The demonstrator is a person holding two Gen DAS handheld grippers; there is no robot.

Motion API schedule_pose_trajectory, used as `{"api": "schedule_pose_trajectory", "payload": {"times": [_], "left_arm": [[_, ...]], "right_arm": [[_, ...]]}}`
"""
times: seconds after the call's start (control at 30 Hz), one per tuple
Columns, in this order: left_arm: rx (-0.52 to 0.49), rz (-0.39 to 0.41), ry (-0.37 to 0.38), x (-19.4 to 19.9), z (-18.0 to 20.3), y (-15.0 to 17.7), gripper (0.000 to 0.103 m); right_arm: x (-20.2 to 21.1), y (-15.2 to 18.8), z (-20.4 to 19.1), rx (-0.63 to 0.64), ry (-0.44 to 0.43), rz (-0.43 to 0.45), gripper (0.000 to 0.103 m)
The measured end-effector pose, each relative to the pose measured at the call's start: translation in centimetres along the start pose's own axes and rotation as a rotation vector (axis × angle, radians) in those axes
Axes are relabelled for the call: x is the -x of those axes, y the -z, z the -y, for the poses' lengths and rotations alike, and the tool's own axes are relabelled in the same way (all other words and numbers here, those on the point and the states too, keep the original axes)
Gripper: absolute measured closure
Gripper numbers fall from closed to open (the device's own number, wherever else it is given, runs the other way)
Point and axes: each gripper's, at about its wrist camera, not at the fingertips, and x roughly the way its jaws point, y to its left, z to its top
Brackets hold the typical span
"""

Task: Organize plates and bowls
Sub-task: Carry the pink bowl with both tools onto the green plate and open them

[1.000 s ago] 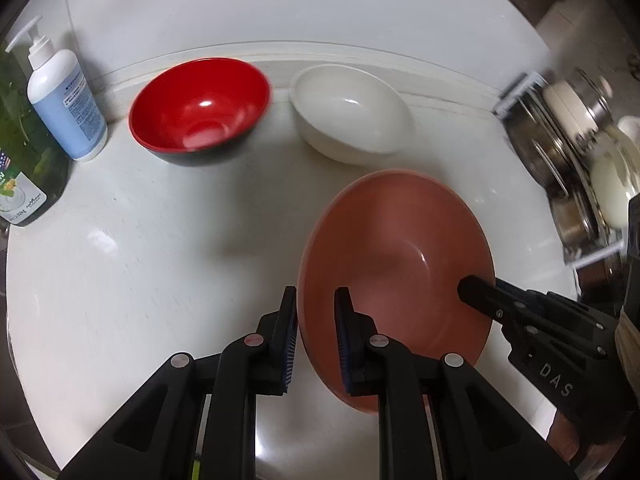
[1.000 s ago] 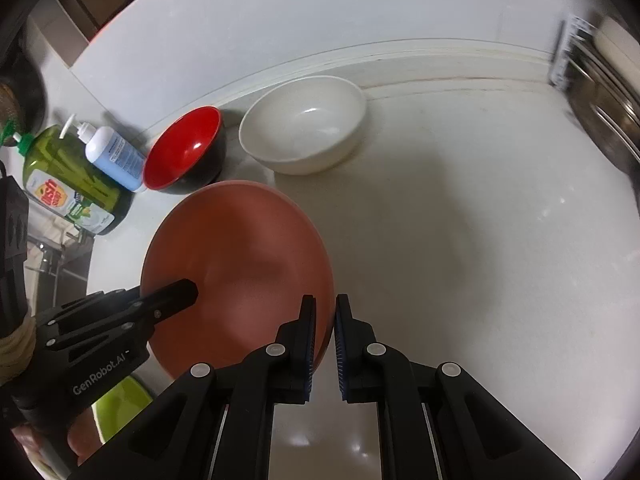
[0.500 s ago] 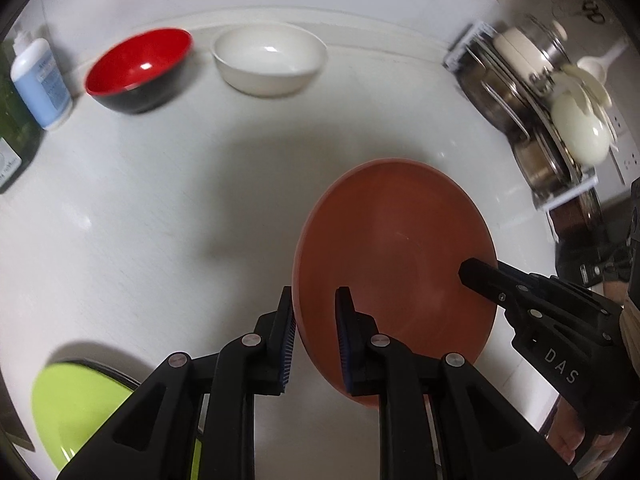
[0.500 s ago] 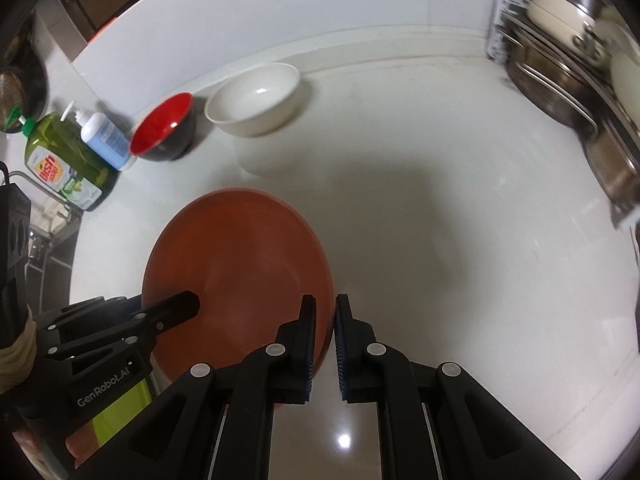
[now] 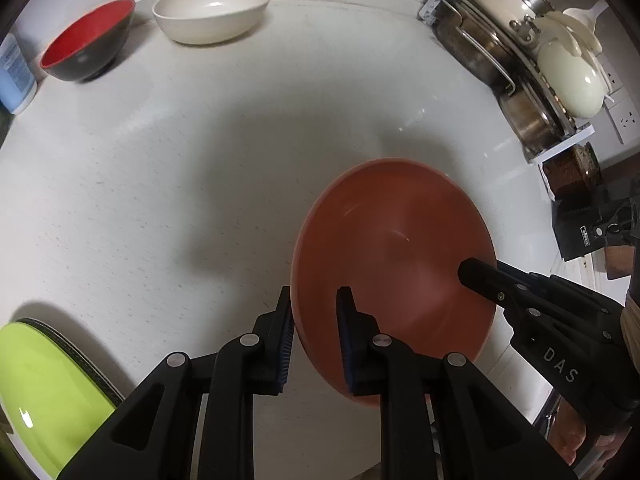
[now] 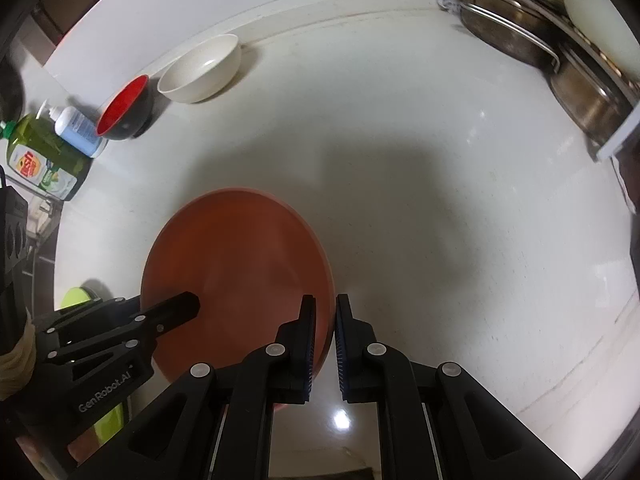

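A terracotta-orange plate (image 5: 394, 264) is held above a white tabletop (image 5: 160, 184) by two black tools, one at each side of its rim. The left tool (image 5: 314, 336) has its blue-padded fingers straddling the plate's left rim, one pad against the outside, the other over the inside with a small gap, so a firm clamp cannot be confirmed. The right tool (image 6: 323, 350) grips the plate's right rim with its fingers nearly together. The plate is empty. White lettering reads "DAS" on the right tool's body in the left view and "GenRobot.AI" on the left tool's body in the right view. At the near left edge of the tabletop sits one lime-green plate (image 5: 44, 392), stacked on something dark; what lies under it cannot be told. Farther back, near the wall, stand two empty bowls side by side: a bowl red inside and black outside (image 5: 86, 42) and a cream bowl (image 5: 212, 10). Left of them are two bottles: a white and blue pump bottle (image 6: 76, 130) and a green bottle of dish liquid (image 6: 42, 160), its label too small to read. At the far right, a dish rack (image 5: 516, 60) holds steel pots and cream-coloured ware.
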Motion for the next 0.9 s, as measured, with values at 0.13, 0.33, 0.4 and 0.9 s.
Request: {"api": "schedule_pose_trajectory", "payload": {"times": [0.13, 0.33, 0.4, 0.9], "left_arm": [[0.000, -0.015, 0.001, -0.5, 0.3, 0.2, 0.081], [0.001, -0.027, -0.002, -0.9, 0.6, 0.2, 0.079], [0.005, -0.037, 0.001, -1.1, 0.5, 0.1, 0.078], [0.010, 0.006, -0.031, -0.6, -0.4, -0.5, 0.055]], "right_arm": [[-0.2, 0.3, 0.8, -0.008, -0.003, -0.011, 0.092], [-0.7, 0.5, 1.3, -0.014, -0.008, -0.029, 0.092], [-0.8, 0.5, 1.4, -0.013, -0.009, -0.032, 0.092], [-1.2, 0.6, 1.4, 0.018, 0.016, -0.027, 0.073]]}}
